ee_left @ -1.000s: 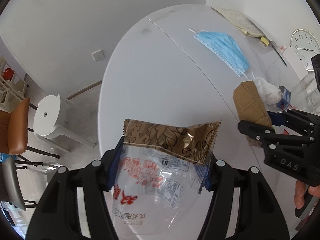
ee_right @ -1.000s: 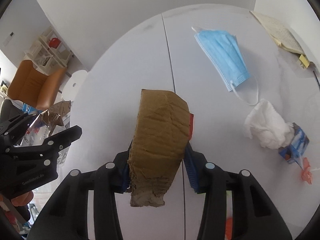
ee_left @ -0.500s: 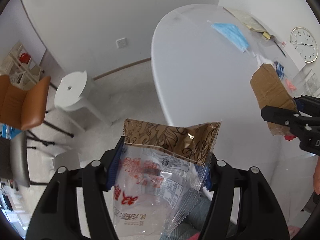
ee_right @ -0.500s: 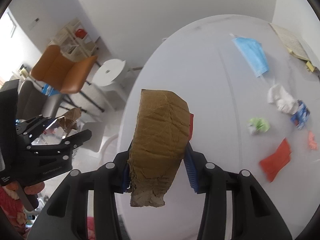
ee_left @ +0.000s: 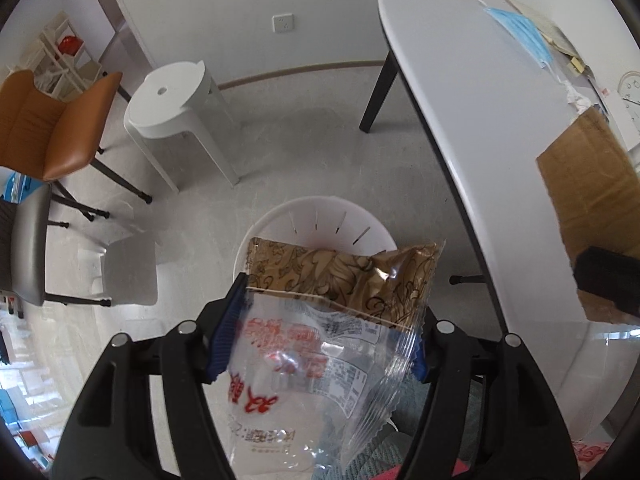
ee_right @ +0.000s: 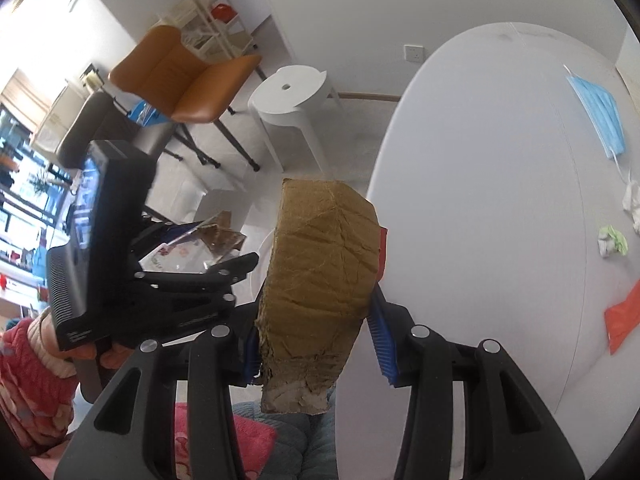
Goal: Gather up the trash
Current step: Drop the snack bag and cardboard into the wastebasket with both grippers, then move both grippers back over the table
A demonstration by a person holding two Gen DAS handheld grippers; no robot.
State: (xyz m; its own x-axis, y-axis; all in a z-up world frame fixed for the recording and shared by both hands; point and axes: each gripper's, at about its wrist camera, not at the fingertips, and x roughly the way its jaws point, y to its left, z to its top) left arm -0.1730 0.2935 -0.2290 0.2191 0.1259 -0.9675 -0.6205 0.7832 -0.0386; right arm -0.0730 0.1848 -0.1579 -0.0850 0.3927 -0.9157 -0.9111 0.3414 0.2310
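White table (ee_right: 500, 208), grey floor (ee_left: 304, 168), white stool (ee_left: 172, 104) and orange chair (ee_left: 56, 128) beside it. Left gripper (ee_left: 316, 332) pinching wrapper (ee_left: 320, 312) with red writing above white bin (ee_left: 320, 224). Right gripper (ee_right: 316, 332) pinching cardboard (ee_right: 320, 276) at table edge.

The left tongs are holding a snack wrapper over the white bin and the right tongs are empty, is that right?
Not quite. The right tongs are not empty: the right wrist view shows them shut on a piece of cardboard. The left tongs do hold the snack wrapper over the white bin.
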